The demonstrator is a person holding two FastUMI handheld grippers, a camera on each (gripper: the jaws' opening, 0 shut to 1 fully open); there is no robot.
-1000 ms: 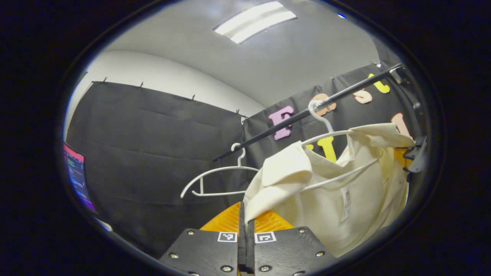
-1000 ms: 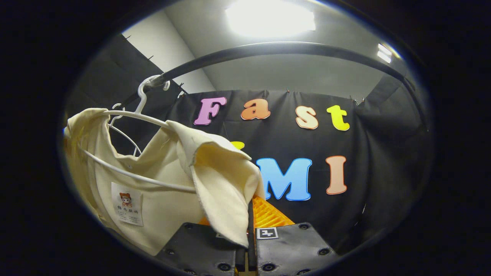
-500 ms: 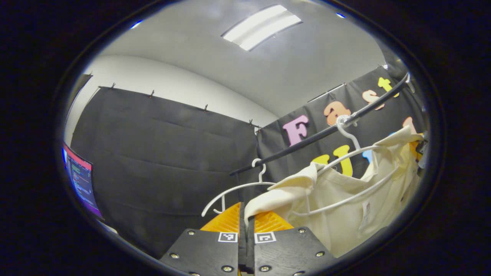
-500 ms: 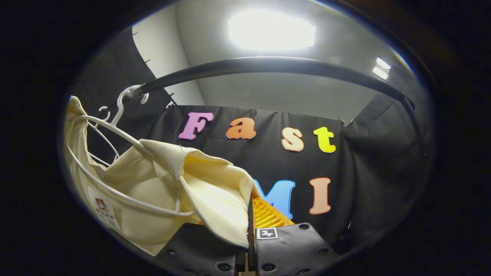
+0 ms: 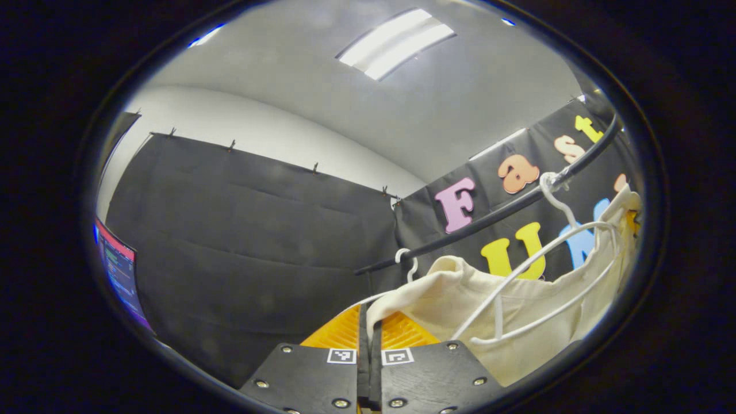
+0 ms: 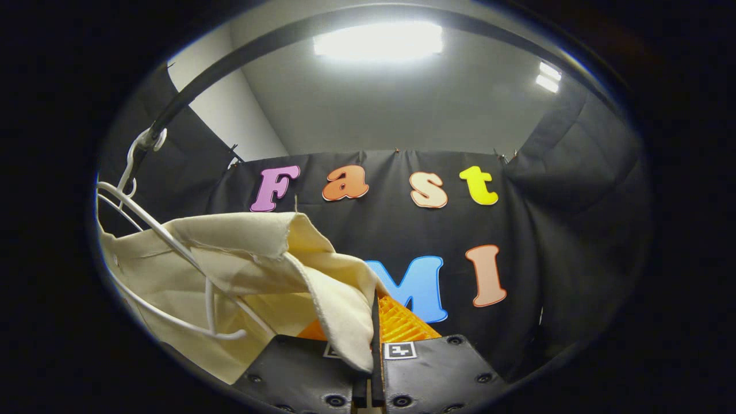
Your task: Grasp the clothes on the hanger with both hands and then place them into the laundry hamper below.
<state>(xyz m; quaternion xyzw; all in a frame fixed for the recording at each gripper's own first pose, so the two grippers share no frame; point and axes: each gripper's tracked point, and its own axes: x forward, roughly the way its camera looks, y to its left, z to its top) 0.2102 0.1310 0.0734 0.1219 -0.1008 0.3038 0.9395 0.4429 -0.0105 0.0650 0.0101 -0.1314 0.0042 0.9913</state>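
black cloth walls under a grey ceiling with a bright light panel (image 6: 378, 40). a black rail (image 5: 489, 215) runs across, and a white hanger (image 5: 552, 253) hooks on it. the cream shirt (image 5: 535, 310) sags off that hanger, stretched between the tongs. left gripper (image 5: 368, 322) is pinched closed on one edge of the shirt, right gripper (image 6: 375, 322) clamped on another fold. a second white hanger (image 5: 405, 267) hangs farther along the rail.
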